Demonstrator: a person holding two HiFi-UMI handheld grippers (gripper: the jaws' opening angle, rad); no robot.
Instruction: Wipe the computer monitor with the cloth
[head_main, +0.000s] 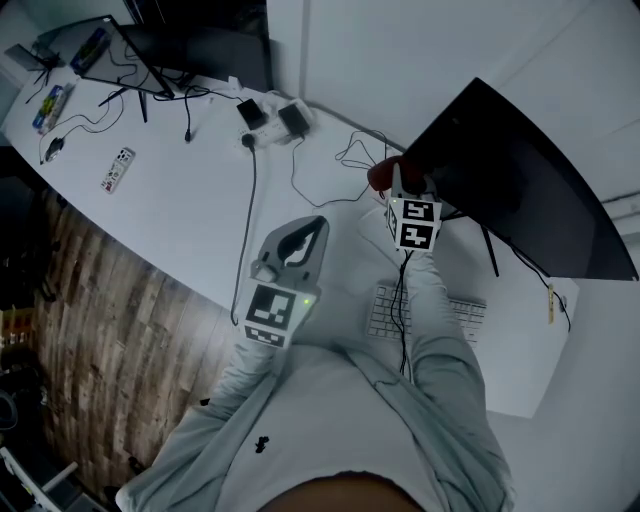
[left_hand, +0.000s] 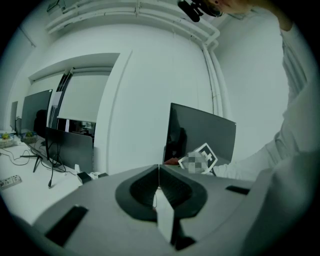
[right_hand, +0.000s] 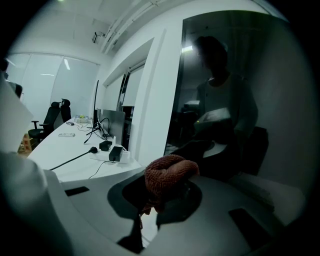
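The rust-red, coarse-knit cloth (right_hand: 167, 175) was bunched into a wad and pinched in the right gripper (right_hand: 161, 194) at the left edge of the dark monitor (head_main: 520, 190), whose screen stretched away to the right. The left gripper (left_hand: 159, 170), jaws pressed together on nothing, hung over bare white table (head_main: 180, 210). I counted one cloth, one keyboard (head_main: 425, 315) and three monitors.

In the head view, the right claw (head_main: 397, 183) has its tips hidden behind its own marker cube (head_main: 415, 223). Only a reddish edge of the cloth (head_main: 381, 173) shows just left of it. Below that claw, the sleeve (head_main: 440, 320) covers the middle of the keyboard (head_main: 382, 310). Far left of the left claw (head_main: 315, 228), a pale thing (head_main: 118, 168) on the table (head_main: 190, 220) is too small to name, perhaps a remote. In the right gripper view, the monitor (right_hand: 260, 100) ahead of the claw runs off the picture's rim.
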